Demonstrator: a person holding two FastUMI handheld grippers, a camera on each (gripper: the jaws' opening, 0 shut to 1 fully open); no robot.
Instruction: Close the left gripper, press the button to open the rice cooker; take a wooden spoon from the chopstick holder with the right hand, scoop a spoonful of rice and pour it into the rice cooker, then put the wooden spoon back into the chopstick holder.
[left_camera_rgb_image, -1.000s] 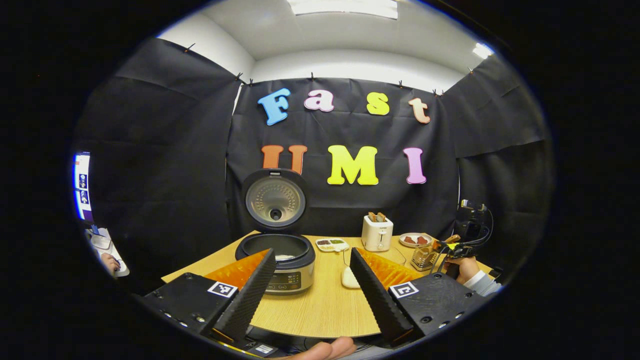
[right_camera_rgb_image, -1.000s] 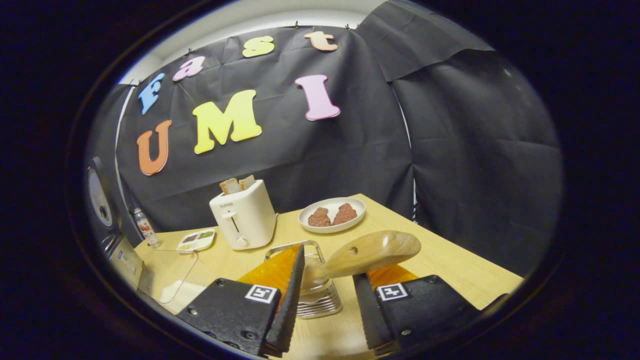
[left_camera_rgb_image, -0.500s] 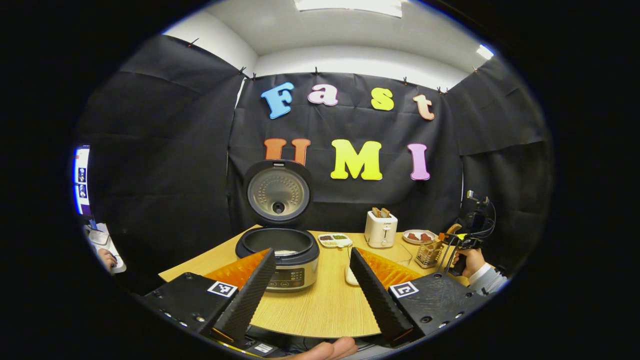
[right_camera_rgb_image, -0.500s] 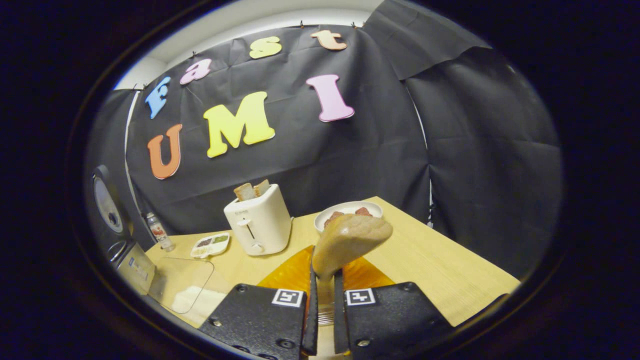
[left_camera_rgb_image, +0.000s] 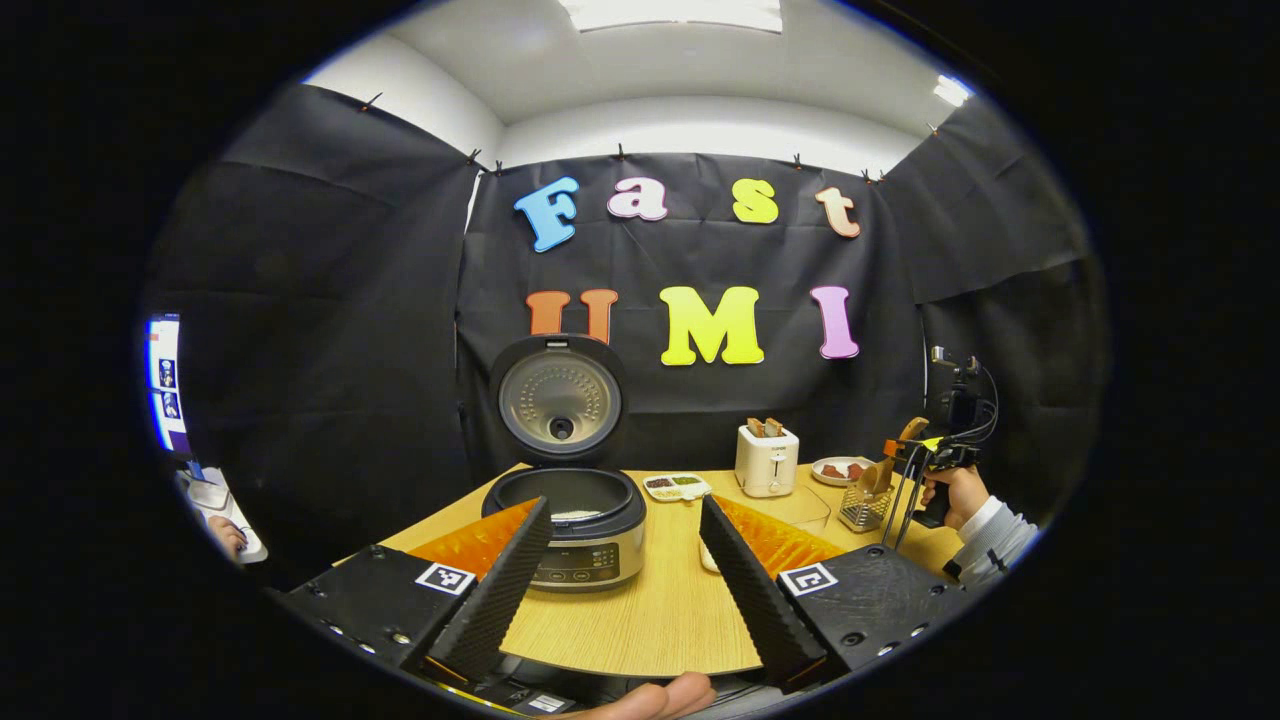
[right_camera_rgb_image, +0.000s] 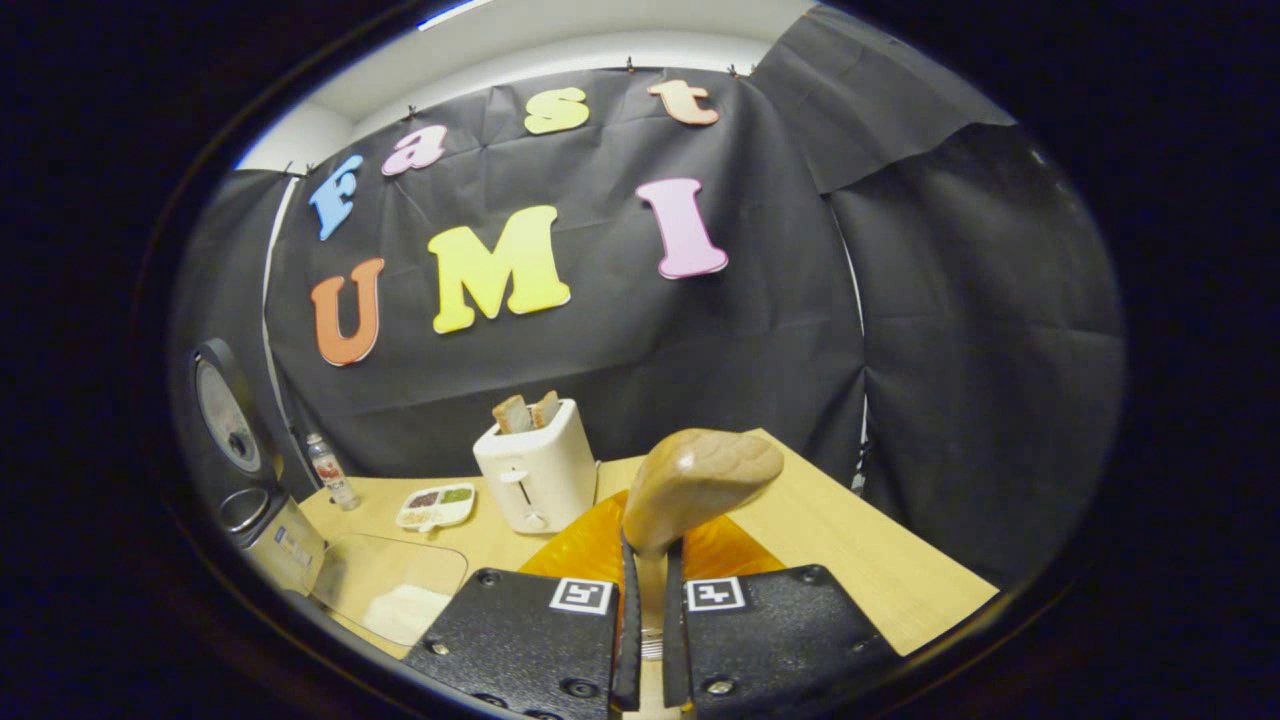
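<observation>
On the table (left_camera_rgb_image: 640, 620), counted: one rice cooker (left_camera_rgb_image: 572, 535), one toaster (left_camera_rgb_image: 766, 460), one chopstick holder (left_camera_rgb_image: 864, 506), one wooden spoon (right_camera_rgb_image: 700, 480), one sectioned dish (left_camera_rgb_image: 677, 487), one plate (left_camera_rgb_image: 840, 469), one clear container (right_camera_rgb_image: 390, 592).

Grippers: two, one in each of my hands.

Left gripper (left_camera_rgb_image: 620, 590): my fingers stand well apart with nothing between them, low over the near table edge, the cooker beyond them.

Right gripper (right_camera_rgb_image: 643, 640): my fingers are pressed together on the spoon's handle, gripping it.

Wooden spoon, look: pale smooth wood, rounded bowl end rising above my fingertips and leaning to the right in the right gripper view.

Wooden spoon, place: in my right gripper, above the table's right part; from the left gripper view it sits over the chopstick holder, though I cannot tell whether its lower end is inside.

Rice cooker, look: silver body, dark rim, lid upright and open, a little white rice in the pot.

Toaster: white, two bread slices standing in its slots.

Left gripper view adds: cooker's front panel, the plate of brown pieces, my right hand (left_camera_rgb_image: 950, 492) and sleeve (left_camera_rgb_image: 995, 535).

Right gripper view adds: small bottle (right_camera_rgb_image: 329, 470) beside the cooker, white rice in the clear container.
</observation>
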